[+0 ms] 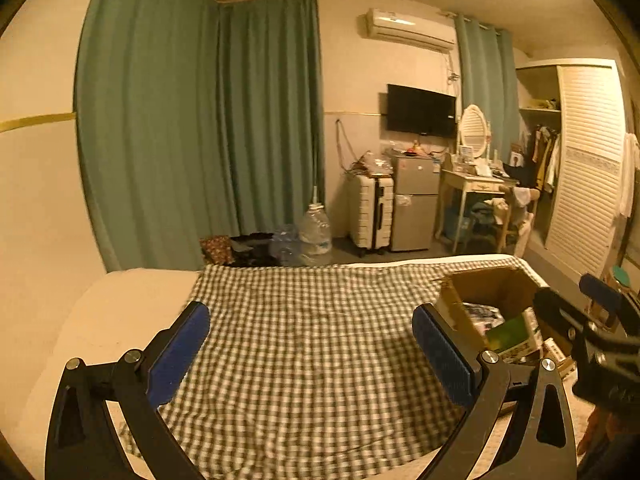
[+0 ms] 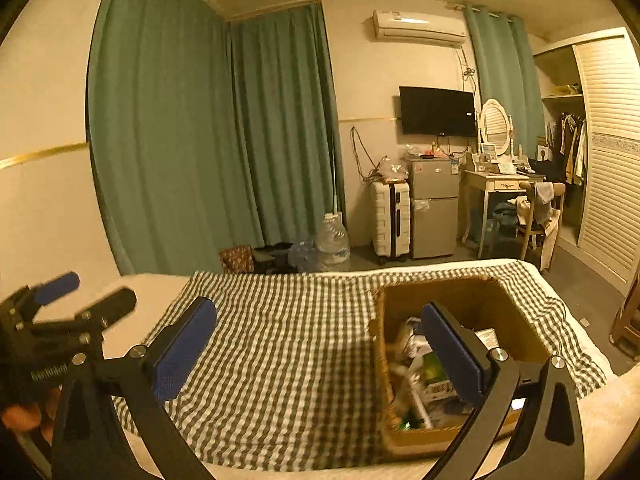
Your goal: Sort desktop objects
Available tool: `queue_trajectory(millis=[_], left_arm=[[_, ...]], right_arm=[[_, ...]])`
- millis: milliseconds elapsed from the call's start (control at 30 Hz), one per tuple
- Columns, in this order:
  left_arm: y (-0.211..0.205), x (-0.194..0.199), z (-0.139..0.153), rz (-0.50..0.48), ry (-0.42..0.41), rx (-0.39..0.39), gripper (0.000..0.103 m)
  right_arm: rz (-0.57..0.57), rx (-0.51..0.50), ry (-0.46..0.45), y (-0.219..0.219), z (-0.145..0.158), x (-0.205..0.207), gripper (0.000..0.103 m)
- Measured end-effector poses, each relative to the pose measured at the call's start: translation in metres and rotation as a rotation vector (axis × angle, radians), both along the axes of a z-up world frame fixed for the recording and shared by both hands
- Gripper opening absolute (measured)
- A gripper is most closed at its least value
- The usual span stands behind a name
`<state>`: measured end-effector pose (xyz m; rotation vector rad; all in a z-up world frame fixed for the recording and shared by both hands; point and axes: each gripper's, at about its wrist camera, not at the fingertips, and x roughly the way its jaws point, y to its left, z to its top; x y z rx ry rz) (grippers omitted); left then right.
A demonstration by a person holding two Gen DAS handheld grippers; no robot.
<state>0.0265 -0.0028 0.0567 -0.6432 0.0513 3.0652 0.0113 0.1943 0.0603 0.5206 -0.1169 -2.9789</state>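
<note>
At the left of the left wrist view my left gripper (image 1: 310, 356) hangs wide apart over the checked cloth (image 1: 304, 320), gripping nothing. Toward the lower right of that frame sits the cardboard box (image 1: 490, 286) on the cloth, packed with jumbled small things, a green packet (image 1: 510, 334) among them. My right gripper (image 2: 320, 354) is also spread wide and empty, its right finger over the box's (image 2: 476, 294) contents. These look like light paper and plastic packs, thin-walled, likely slick and easy to crush; I would pinch one by a flat edge, gently. The box itself seems stiff but floppy at its torn rim.
</note>
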Motion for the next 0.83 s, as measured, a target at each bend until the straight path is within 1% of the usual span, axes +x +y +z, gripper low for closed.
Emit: queue_trajectory(millis=[133, 233, 333, 433, 533, 667, 833], left_arm=[[-0.018, -0.008, -0.012, 0.018, -0.027, 0.005, 0.103], [-0.024, -0.017, -0.025, 0.028, -0.053, -0.013, 0.103], [-0.025, -0.028, -0.041, 0.030, -0.083, -0.024, 0.103], [-0.025, -0.034, -0.051, 0.039, -0.099, -0.034, 0.103], [-0.023, -0.040, -0.061, 0.033, -0.118, -0.028, 0.103], [-0.021, -0.040, -0.067, 0.024, -0.121, -0.027, 0.103], [-0.019, -0.037, -0.066, 0.025, -0.123, -0.033, 0.103]], right_arm=[[0.025, 0.028, -0.014, -0.022, -0.009, -0.003, 0.103], [0.033, 0.057, -0.010, -0.030, -0.016, -0.006, 0.103], [0.037, 0.053, -0.023, -0.031, -0.030, -0.012, 0.103], [0.030, 0.064, -0.056, -0.030, -0.045, -0.028, 0.103], [0.026, 0.058, -0.076, -0.026, -0.054, -0.036, 0.103], [0.019, 0.046, -0.072, -0.022, -0.055, -0.038, 0.103], [0.018, 0.046, -0.066, -0.023, -0.052, -0.035, 0.103]])
